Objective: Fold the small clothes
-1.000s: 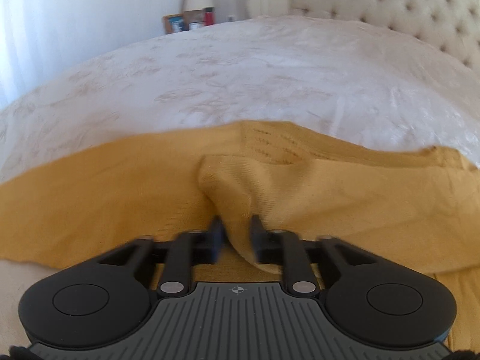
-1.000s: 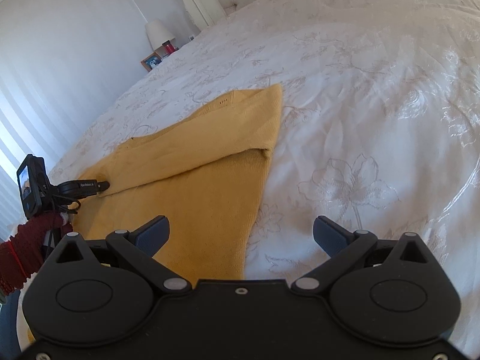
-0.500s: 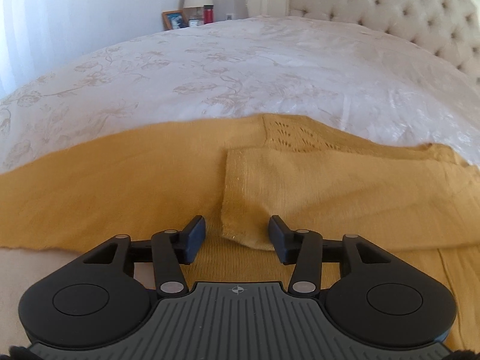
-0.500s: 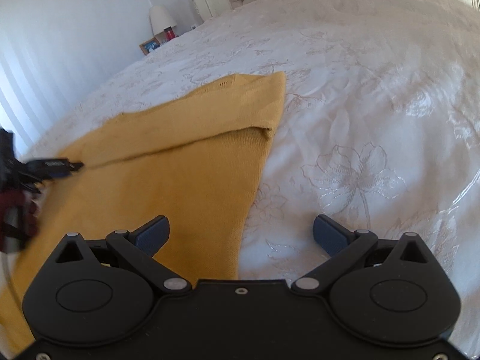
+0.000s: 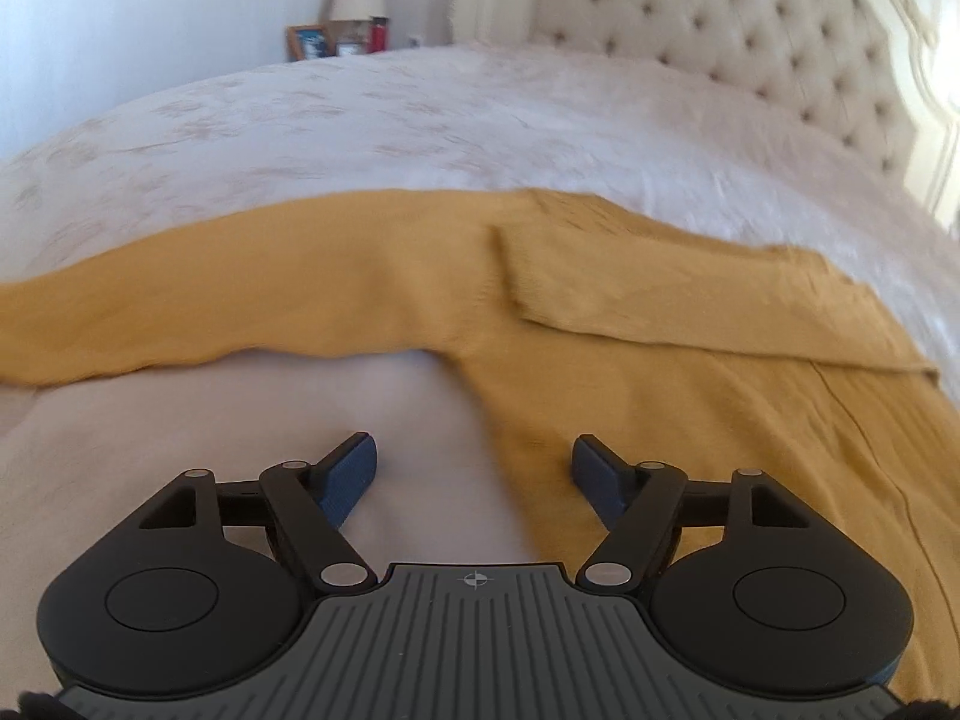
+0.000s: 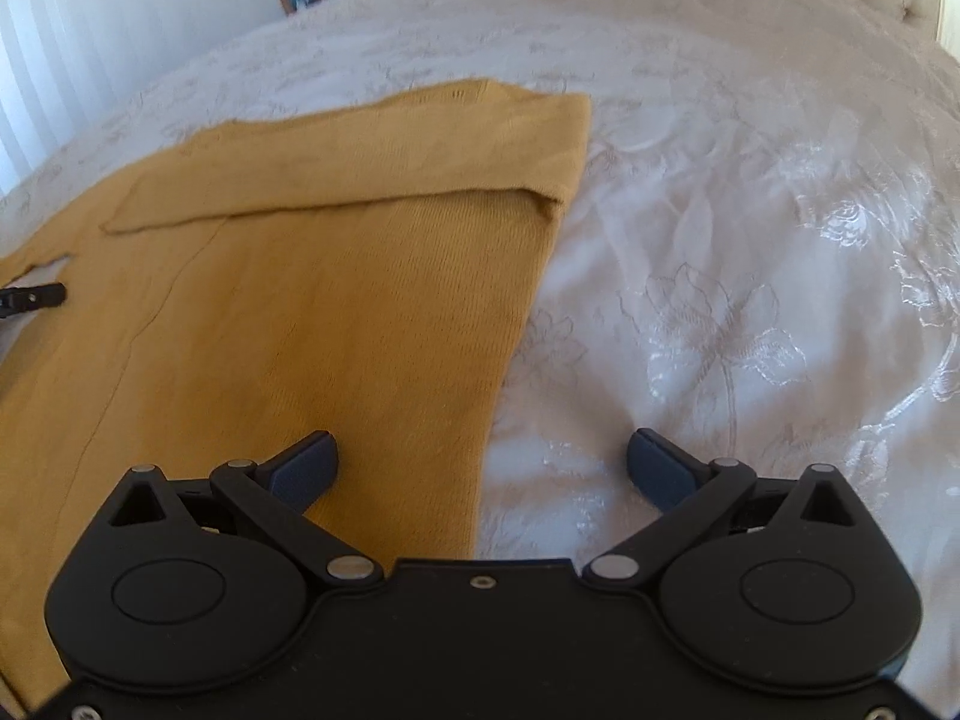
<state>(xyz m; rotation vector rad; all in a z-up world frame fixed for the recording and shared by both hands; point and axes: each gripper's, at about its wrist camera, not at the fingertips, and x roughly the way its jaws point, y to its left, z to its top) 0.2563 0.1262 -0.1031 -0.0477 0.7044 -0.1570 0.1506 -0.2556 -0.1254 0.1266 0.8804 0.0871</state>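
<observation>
While both tools hang apart-fingered, a mustard-yellow knitted sweater (image 6: 312, 300) lies flat on the white floral-embroidered bed (image 6: 750, 240).
The left tool (image 5: 474, 471) is opening with nothing gripped, over the sweater's edge; the right tool (image 6: 483, 462) gapes wide, straddling its side edge, one sleeve folded across.

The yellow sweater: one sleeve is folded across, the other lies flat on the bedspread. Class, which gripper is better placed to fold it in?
Left, probably. The left gripper, jaws opening and empty, sits just below the outstretched sleeve of the yellow sweater. The right gripper, open, straddles the opposite side edge, away from that sleeve.
</observation>
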